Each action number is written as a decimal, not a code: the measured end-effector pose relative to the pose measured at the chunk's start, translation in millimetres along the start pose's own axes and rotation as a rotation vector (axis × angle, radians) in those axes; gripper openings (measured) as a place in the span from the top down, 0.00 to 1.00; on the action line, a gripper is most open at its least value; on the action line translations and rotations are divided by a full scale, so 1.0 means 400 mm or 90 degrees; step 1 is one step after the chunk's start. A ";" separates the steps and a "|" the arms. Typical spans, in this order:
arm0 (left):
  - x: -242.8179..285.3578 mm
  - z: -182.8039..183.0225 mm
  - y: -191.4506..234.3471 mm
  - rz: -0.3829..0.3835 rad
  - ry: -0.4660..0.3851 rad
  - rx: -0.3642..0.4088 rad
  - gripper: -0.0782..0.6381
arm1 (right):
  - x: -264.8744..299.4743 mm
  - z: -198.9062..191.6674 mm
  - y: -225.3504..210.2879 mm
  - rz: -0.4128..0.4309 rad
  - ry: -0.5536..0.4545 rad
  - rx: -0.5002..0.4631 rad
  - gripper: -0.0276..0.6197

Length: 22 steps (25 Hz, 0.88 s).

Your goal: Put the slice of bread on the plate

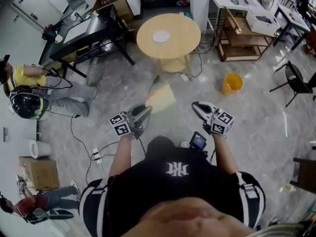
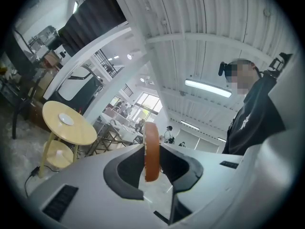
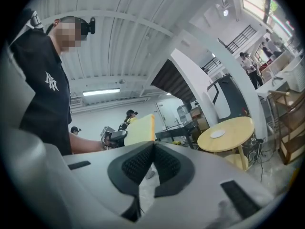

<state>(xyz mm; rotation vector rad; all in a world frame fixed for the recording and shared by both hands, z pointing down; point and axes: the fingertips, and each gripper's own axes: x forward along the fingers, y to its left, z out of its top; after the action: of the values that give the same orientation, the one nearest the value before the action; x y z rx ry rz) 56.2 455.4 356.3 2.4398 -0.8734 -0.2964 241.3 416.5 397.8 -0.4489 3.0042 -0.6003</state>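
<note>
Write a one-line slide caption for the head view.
Left claw grips the bread slice, right claw shut; the plate sits on the round table ahead.

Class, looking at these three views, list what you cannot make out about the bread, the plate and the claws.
- The slice of bread: blurred in the head view and edge-on in the left gripper view, so its faces are unseen.
- The plate: too small in every view to judge its rim or depth.
- The left claw: in the head view, its grip on the bread is lost in the blur.
- The table: its legs are hidden under its top in the head view.
</note>
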 end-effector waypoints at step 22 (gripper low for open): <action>0.225 0.338 0.629 -0.034 0.003 -0.004 0.74 | 0.434 0.306 -0.489 -0.058 0.049 -0.048 0.96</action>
<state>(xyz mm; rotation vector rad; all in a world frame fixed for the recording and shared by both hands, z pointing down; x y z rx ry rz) -56.5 178.9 378.2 2.4594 -0.8061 -0.3123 140.6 148.5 361.8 -0.5841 3.1019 -0.5227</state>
